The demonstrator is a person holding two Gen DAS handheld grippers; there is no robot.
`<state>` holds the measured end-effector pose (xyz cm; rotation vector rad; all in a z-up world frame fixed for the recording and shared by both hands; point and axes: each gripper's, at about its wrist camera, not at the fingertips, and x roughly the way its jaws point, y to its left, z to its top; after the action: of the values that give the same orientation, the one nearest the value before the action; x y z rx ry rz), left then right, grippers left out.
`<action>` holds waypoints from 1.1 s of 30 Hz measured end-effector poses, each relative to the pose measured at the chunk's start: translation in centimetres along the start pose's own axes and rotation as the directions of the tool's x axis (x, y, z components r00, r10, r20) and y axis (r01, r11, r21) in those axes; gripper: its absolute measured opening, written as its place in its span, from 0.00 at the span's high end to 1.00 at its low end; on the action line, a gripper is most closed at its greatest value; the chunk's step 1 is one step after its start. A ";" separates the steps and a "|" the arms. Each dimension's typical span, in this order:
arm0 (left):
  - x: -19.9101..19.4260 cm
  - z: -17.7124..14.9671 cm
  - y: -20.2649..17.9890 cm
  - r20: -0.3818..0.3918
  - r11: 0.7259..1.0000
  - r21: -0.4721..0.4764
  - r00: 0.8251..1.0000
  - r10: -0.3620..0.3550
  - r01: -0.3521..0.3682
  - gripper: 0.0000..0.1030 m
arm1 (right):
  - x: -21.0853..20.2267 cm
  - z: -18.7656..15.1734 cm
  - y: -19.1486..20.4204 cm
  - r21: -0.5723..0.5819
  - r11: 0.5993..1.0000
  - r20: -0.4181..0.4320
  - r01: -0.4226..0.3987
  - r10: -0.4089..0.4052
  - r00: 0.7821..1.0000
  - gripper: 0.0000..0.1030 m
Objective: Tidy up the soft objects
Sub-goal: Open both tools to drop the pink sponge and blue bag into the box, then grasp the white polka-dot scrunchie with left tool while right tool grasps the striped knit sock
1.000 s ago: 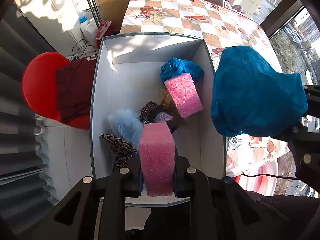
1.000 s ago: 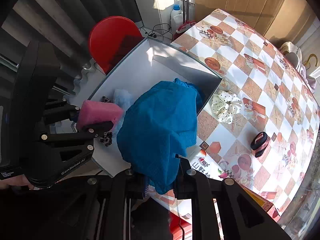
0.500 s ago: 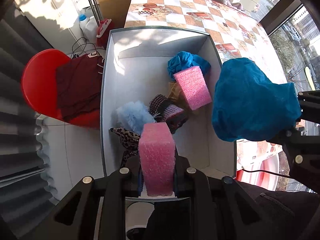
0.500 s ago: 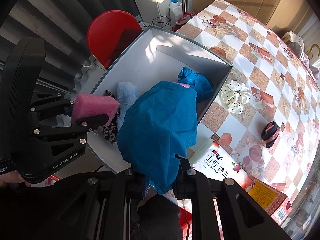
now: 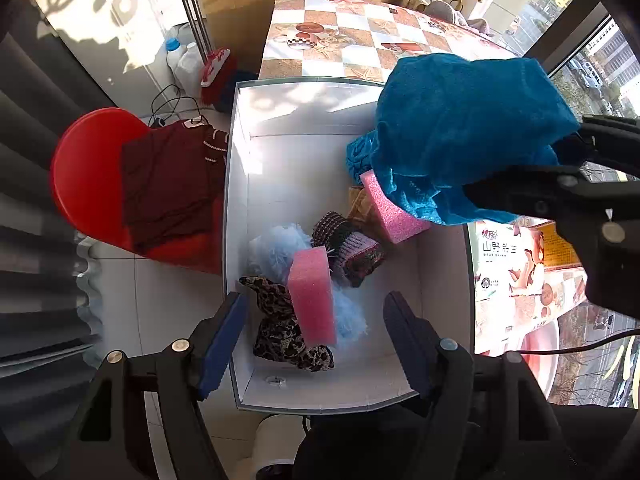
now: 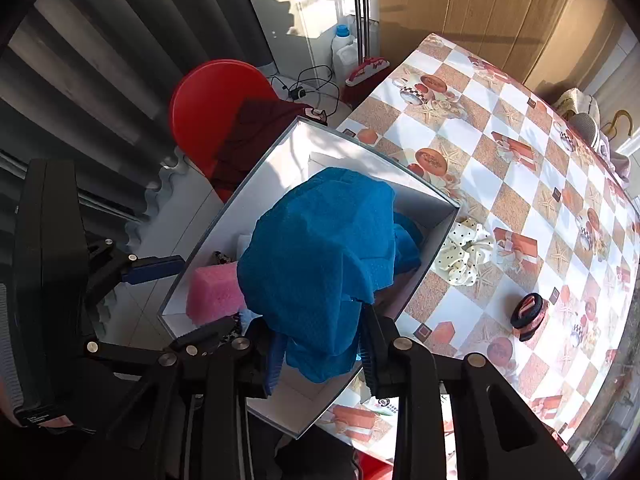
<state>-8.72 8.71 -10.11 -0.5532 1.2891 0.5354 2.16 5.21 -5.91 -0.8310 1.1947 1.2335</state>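
A checkered tablecloth (image 6: 520, 184) covers the table, with a red chair (image 5: 96, 176) beside it. The white box (image 5: 436, 280) holds two pink sponges (image 5: 314, 294). The left gripper (image 5: 316, 332) gapes wide, empty; the right gripper (image 6: 320, 354) pinches one blue cloth (image 6: 324, 256) above the box.

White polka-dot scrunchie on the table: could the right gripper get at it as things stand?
Probably not yet. The right gripper is full of blue cloth; the scrunchie lies clear outside the box wall.
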 end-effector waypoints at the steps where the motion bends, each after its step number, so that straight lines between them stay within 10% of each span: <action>1: 0.0 -0.1 0.0 -0.001 1.000 -0.002 1.000 -0.010 0.010 0.26 | -0.3 0.2 -0.1 0.010 1.000 0.014 0.004 -0.004 1.000 0.31; 11: 0.0 0.1 -2.2 -0.012 0.994 0.071 0.997 -0.078 0.079 0.26 | -2.3 -3.0 -6.1 0.178 0.983 0.012 0.047 -0.050 0.999 0.31; 22: -0.5 6.9 -14.1 -0.008 0.951 0.191 0.970 -0.244 0.241 0.26 | -7.1 -7.3 -20.5 0.409 0.896 -0.046 0.174 -0.170 0.984 0.31; 33: 8.5 16.6 -20.6 -0.149 0.987 0.115 0.984 -0.095 0.113 0.26 | -2.8 -6.7 -26.4 -0.038 0.995 -0.080 0.092 -0.095 0.992 0.31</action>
<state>18.49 4.53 -13.67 -0.5603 1.4113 0.3313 26.67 -6.87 -8.09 -0.9604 1.1897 1.1559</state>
